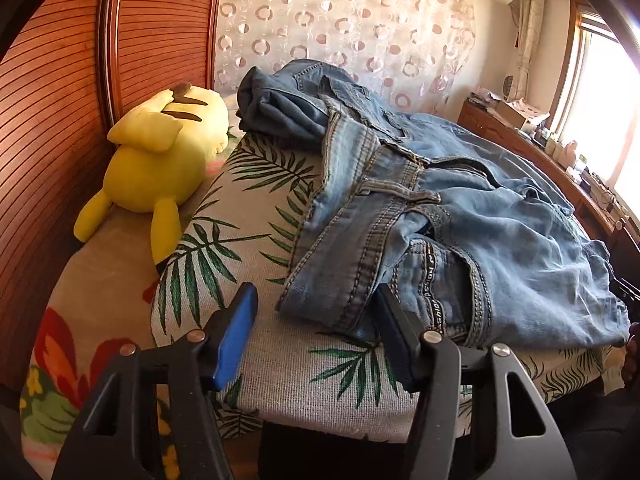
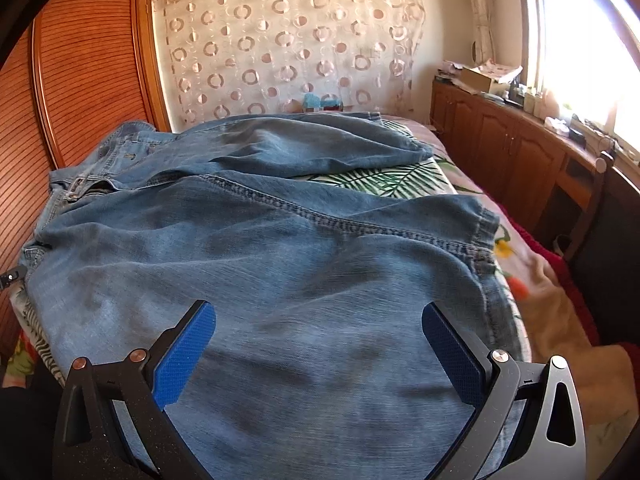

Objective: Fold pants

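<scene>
Light blue denim pants lie crumpled on a palm-leaf cloth spread over the bed. In the left wrist view the waistband end faces me. Its near corner lies between the jaws of my left gripper. The left blue pad stands apart from the fabric, and the right finger rests against the denim. In the right wrist view the pants spread wide, with one leg angled to the far right. My right gripper hovers wide open over a leg, with cloth beneath it and nothing pinched.
A yellow plush toy lies at the left of the bed, against a slatted wooden panel. A circle-patterned curtain hangs behind. Wooden cabinets with clutter run under the bright window on the right. A flowered blanket covers the bed's right edge.
</scene>
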